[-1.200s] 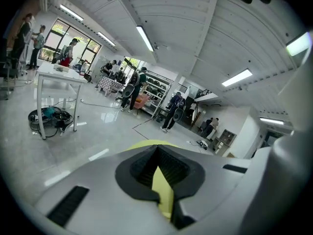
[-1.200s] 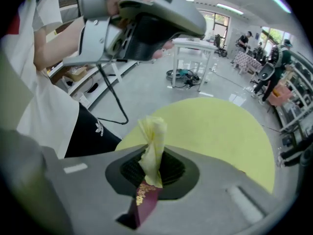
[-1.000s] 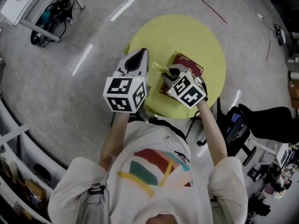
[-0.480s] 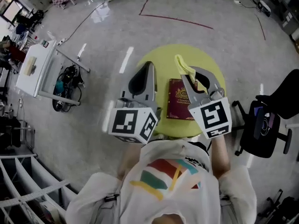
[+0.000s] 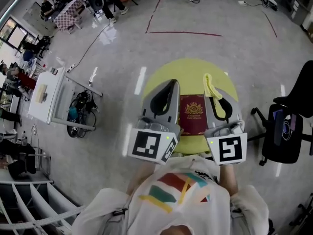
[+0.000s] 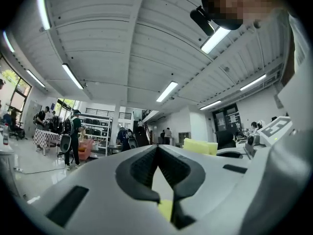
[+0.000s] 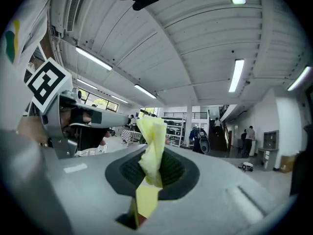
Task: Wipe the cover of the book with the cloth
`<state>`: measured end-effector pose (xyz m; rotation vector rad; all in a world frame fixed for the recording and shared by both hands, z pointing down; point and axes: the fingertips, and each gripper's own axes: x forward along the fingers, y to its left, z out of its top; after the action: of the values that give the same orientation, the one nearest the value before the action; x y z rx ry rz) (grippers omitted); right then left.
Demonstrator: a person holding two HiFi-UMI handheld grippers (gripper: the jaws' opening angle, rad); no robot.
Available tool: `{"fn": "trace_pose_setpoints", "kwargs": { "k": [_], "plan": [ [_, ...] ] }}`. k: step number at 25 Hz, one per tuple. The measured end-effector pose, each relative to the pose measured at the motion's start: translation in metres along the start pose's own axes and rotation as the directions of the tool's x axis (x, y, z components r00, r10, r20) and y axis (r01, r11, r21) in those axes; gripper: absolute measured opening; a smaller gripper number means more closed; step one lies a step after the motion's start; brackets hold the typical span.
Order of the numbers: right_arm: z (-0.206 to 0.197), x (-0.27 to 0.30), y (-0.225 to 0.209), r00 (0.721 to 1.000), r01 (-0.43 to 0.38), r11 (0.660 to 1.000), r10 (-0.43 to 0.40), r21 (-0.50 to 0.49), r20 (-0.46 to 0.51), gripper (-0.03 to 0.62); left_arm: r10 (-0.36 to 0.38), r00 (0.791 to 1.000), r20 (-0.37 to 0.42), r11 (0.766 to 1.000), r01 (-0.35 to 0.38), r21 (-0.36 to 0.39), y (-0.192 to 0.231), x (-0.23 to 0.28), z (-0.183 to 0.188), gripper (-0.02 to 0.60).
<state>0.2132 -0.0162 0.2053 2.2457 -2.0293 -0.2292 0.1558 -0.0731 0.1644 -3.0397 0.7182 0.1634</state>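
Observation:
A dark red book with a gold crest lies closed on the round yellow table. It shows between my two raised grippers, and neither touches it. My right gripper is shut on a yellow cloth that sticks up past its tips. In the right gripper view the cloth stands pinched in the right gripper, aimed level into the hall. My left gripper is shut and holds nothing. In the left gripper view the left gripper shows only a thin slit between its pads.
A black office chair stands to the right of the table. A white cart with a dark bag beside it is on the left. Red tape lines mark the floor beyond. People and shelves are far off in the hall.
Both grippers have lifted off the book and now point forward. The cloth rose with the right gripper, leaving the book's cover uncovered. The head view has shifted so the table sits lower.

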Motion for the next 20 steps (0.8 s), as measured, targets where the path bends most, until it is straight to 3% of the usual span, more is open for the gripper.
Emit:
{"fn": "trace_pose_setpoints", "kwargs": {
  "k": [14,20],
  "plan": [
    [-0.024,-0.002,-0.001,0.995,-0.019,1.0,0.017,-0.015,-0.096,0.029,0.01,1.0,-0.006,0.997,-0.009,0.074,-0.015,0.0,0.002,0.015],
    [-0.023,0.004,-0.001,0.994,-0.025,0.999,0.028,0.027,-0.107,0.029,0.034,0.999,-0.002,0.998,-0.034,0.062,-0.003,-0.001,0.004,0.015]
  ]
}}
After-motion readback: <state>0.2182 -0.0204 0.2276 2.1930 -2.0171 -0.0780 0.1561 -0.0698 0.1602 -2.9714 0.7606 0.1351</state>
